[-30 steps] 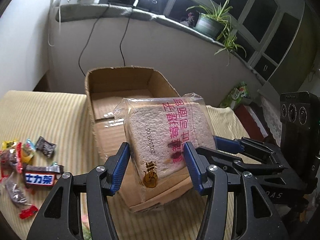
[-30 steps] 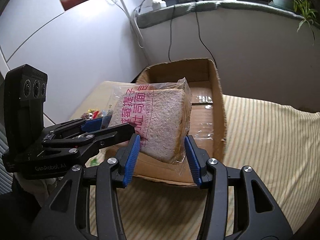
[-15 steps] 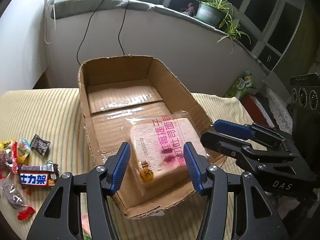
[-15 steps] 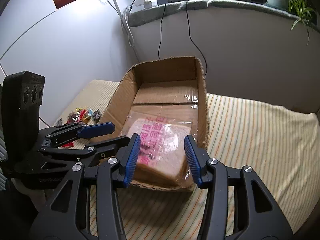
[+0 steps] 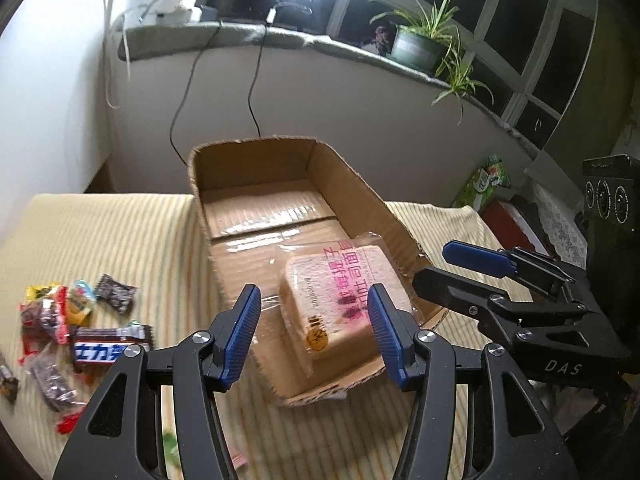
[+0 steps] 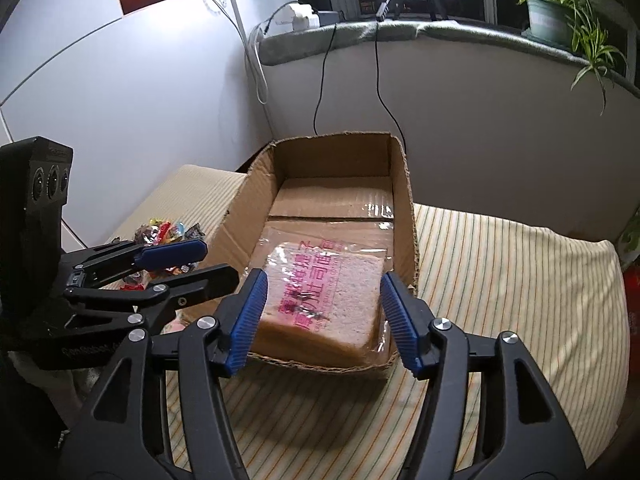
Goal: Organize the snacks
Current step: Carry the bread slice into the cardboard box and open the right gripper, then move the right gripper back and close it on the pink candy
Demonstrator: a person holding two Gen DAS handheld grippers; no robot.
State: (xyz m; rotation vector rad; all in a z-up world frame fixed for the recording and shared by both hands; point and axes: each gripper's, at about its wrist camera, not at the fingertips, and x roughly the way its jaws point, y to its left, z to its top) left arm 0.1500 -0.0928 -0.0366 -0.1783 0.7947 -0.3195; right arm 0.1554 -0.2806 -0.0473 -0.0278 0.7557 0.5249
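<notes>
A clear-wrapped pack of sliced bread with pink print lies flat in the near right corner of an open cardboard box. My left gripper hovers just above and in front of it. Its jaws are opening, and the pads do not press on the pack. My right gripper stands over the same pack from the other side. Its jaws are also opening, with gaps at the pads. Each gripper shows in the other's view: right gripper, left gripper.
A pile of wrapped candies and a brown chocolate bar lie left of the box on the striped cloth. Behind are a wall, hanging cables and a sill with a potted plant. A green packet sits far right.
A second ago both grippers held the bread pack upright above the box. It has since gone down flat into the box, and both pairs of jaws have widened off it.
</notes>
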